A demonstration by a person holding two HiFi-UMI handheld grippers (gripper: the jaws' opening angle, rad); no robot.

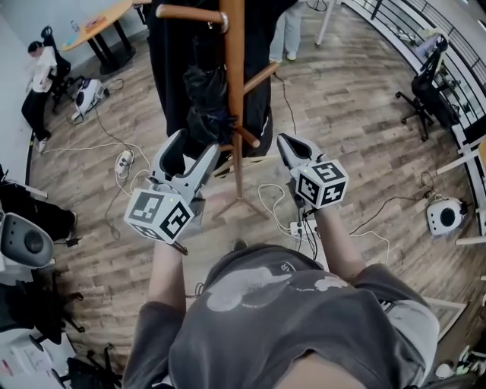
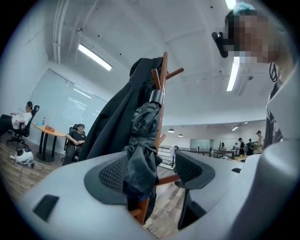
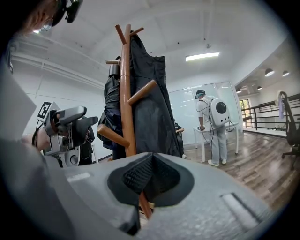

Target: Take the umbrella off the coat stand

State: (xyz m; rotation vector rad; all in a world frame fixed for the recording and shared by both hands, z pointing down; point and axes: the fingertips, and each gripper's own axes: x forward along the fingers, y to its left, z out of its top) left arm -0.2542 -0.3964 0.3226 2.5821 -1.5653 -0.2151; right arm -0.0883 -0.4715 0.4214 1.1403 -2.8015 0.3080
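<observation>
A wooden coat stand [image 1: 234, 83] rises in front of me, with a black coat [image 1: 168, 61] draped over it. A folded black umbrella [image 1: 205, 102] hangs from a peg on its left side. My left gripper [image 1: 196, 144] is open just under and in front of the umbrella. In the left gripper view the umbrella [image 2: 143, 140] hangs between the spread pads [image 2: 112, 173], nearer the left one, and neither presses on it. My right gripper [image 1: 284, 143] is shut and empty to the right of the pole. The right gripper view looks past its closed jaws at the stand [image 3: 125, 93].
Cables and a power strip [image 1: 124, 159] lie on the wood floor around the stand's base. A seated person and a round table [image 1: 95, 23] are at the far left. An office chair [image 1: 425, 91] and a railing stand on the right. A person [image 3: 213, 122] stands at a white table.
</observation>
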